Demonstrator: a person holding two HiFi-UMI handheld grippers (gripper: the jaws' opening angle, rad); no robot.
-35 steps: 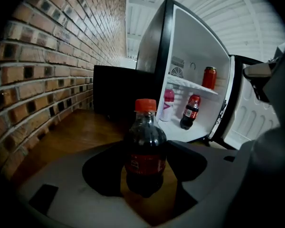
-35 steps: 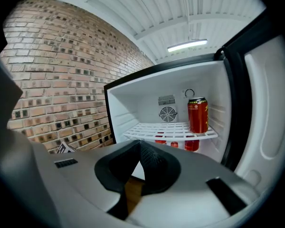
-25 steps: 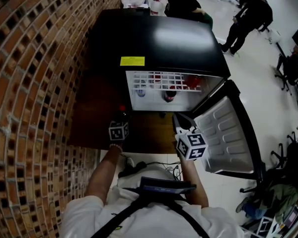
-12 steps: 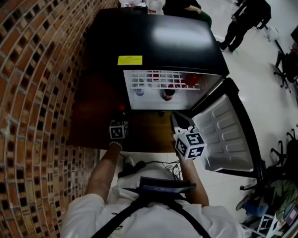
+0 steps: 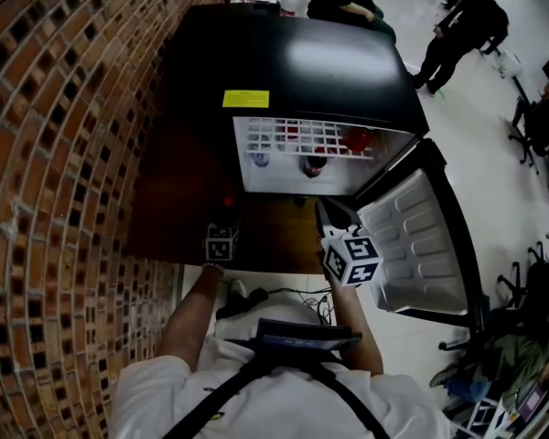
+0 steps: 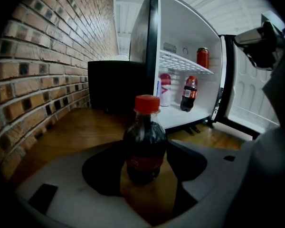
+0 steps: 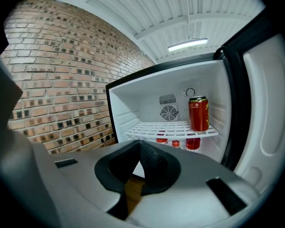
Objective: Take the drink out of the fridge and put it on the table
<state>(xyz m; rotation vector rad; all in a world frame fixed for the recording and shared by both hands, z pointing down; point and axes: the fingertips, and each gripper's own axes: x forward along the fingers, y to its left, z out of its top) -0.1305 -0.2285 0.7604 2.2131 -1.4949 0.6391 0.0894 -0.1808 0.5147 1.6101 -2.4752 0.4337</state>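
A small dark cola bottle (image 6: pixel 145 144) with a red cap (image 5: pixel 227 203) stands upright on the wooden table (image 6: pixel 71 129), left of the open fridge (image 5: pixel 293 62). My left gripper (image 5: pixel 225 218) is shut on it, one black pad at each side of its body. Over the table's front, before the fridge opening, my right gripper (image 5: pixel 331 219) is shut with nothing between its pads (image 7: pixel 152 163). Inside the fridge are a red can (image 7: pixel 198 113) on the wire shelf, another dark bottle (image 6: pixel 188 94) and a white bottle (image 6: pixel 165 89) below it.
The fridge door (image 5: pixel 412 236) hangs open to the right. A brick wall (image 5: pixel 64 154) runs along the left. A dark box (image 6: pixel 116 84) sits beside the fridge at the wall. Cables (image 5: pixel 256 300) lie on the floor by the person's feet. People (image 5: pixel 457 30) stand far behind.
Both grippers and the bottle keep their places; only the head view has shifted slightly.
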